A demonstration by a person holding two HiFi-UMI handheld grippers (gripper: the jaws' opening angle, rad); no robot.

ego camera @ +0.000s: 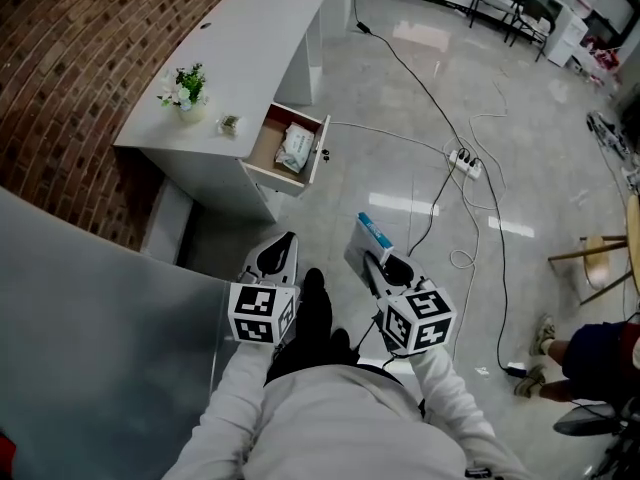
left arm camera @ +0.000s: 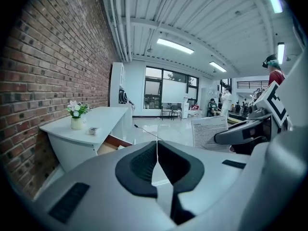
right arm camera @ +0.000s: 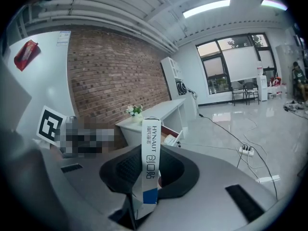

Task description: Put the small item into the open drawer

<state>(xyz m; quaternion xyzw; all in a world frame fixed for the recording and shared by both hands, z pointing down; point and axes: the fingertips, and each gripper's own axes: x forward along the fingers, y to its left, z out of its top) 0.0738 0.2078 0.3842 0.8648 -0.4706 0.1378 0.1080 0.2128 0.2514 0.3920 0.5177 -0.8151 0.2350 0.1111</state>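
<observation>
My right gripper (ego camera: 378, 264) is shut on a flat white box with a blue end (ego camera: 372, 236), which stands upright between the jaws in the right gripper view (right arm camera: 150, 158). My left gripper (ego camera: 283, 245) hangs beside it, shut and empty, its pads touching (left arm camera: 157, 146). Both are held over the floor, well short of the white desk (ego camera: 262, 38). The desk's drawer (ego camera: 290, 150) is pulled open, and a white packet (ego camera: 296, 147) lies inside. A small item (ego camera: 229, 123) sits on the desktop near the drawer.
A pot of white flowers (ego camera: 183, 90) stands on the desk by the brick wall (ego camera: 70, 58). Cables and a power strip (ego camera: 466, 162) run over the glossy floor to the right. A person's legs (ego camera: 560, 353) and a wooden stool (ego camera: 600, 258) are at far right.
</observation>
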